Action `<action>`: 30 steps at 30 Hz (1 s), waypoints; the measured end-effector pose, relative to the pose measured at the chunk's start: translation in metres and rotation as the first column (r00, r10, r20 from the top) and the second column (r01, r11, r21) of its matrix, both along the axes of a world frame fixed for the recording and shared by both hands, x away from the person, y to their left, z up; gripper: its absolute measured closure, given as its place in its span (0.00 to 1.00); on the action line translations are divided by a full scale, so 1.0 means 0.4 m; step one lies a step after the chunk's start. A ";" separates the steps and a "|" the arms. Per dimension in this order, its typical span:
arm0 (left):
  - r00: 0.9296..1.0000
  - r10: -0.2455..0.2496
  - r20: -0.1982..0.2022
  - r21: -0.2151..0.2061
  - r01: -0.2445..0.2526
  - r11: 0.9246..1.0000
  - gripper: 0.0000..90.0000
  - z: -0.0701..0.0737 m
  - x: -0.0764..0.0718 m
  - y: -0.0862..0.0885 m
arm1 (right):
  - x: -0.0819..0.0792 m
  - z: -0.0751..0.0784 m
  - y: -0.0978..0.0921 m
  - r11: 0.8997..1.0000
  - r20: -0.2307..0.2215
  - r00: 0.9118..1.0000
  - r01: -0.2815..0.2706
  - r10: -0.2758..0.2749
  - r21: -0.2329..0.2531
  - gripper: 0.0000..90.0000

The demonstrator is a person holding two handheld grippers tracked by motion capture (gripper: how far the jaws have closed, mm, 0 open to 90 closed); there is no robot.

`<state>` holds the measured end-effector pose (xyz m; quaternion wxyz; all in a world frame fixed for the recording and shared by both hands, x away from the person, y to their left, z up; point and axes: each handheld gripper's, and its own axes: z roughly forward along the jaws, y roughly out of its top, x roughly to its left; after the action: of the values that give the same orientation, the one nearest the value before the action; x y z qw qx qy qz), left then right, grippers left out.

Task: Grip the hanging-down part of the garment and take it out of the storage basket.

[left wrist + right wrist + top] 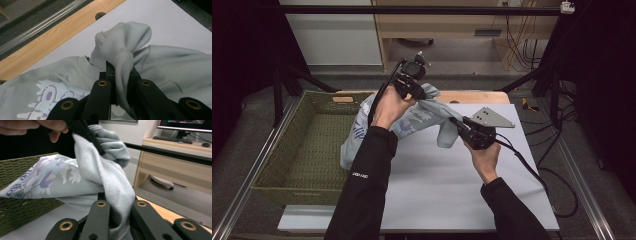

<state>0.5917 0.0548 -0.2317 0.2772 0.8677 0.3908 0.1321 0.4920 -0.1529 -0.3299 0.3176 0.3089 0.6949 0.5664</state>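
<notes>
A pale grey sweatshirt (414,121) with a purple and white print hangs between both grippers above the white table sheet (442,175), one end trailing over the basket's edge. My left gripper (418,93), held high near the table's far edge, is shut on a bunched ribbed cuff (120,50) of the sweatshirt (57,75). My right gripper (455,121), lower and to the right, is shut on another fold of the sweatshirt (112,182). The right gripper view shows the printed front (45,180) stretched toward the other hand (32,126).
A green woven basket (292,145) stands at the table's left side. A wooden strip (477,96) runs along the far table edge. Black frame legs (542,75) and cables (557,175) stand around the table; a wooden cabinet (437,30) is behind.
</notes>
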 end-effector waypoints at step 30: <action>0.999 -0.039 0.022 -0.031 0.040 0.999 0.94 0.027 -0.029 -0.034 | 0.018 0.076 -0.051 0.986 0.089 0.982 0.166 -0.164 -0.023 0.97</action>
<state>0.5803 0.0410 -0.2208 0.2974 0.8694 0.3728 0.1296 0.4991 -0.1732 -0.2993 0.3981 0.3357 0.6609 0.5405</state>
